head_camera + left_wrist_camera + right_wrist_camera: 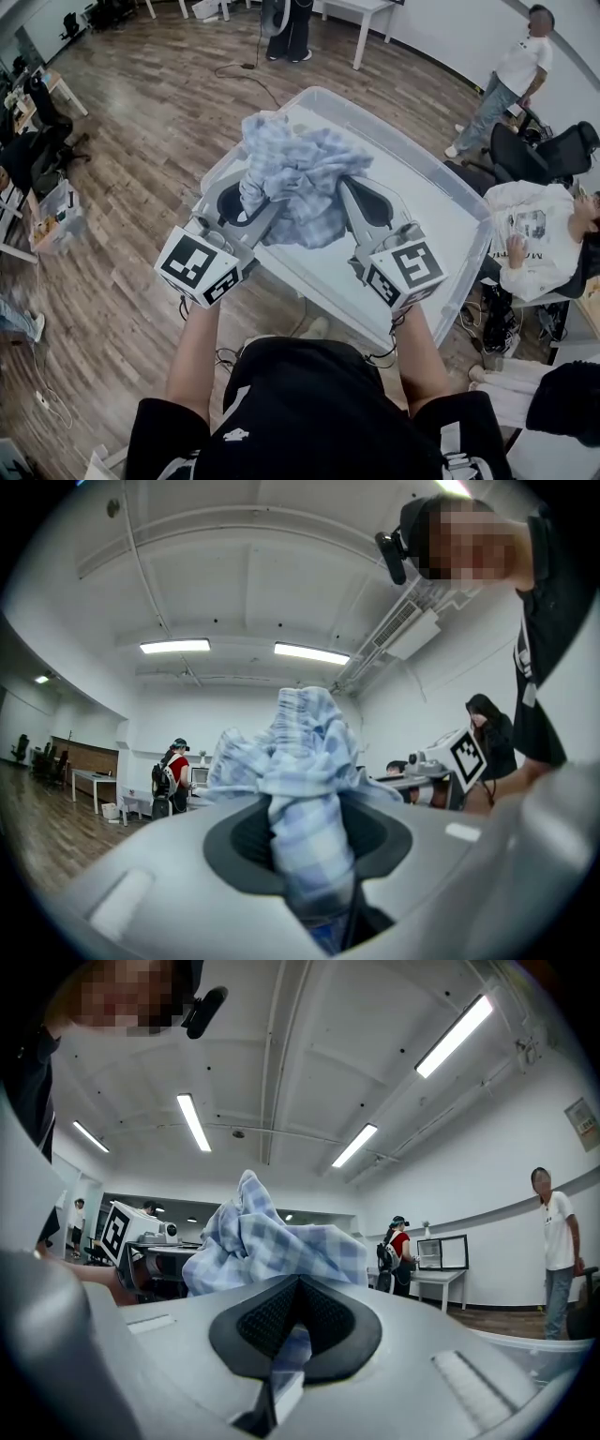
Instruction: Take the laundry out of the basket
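A crumpled blue-and-white checked garment (292, 178) hangs in the air over the clear plastic basket (450, 202), held from both sides. My left gripper (251, 202) is shut on its left part; in the left gripper view the garment (305, 761) is bunched thick between the jaws of the left gripper (314, 864). My right gripper (345, 199) is shut on the right part; in the right gripper view a thin fold of the garment (272, 1237) is pinched in the closed jaws of the right gripper (292, 1340). Both grippers point level.
The basket's inside looks bare white under the garment. Wooden floor (141, 122) lies all around. A person in a white shirt (516, 75) stands at the far right, another sits at the right edge (544, 234). Desks and chairs line the left wall (37, 112).
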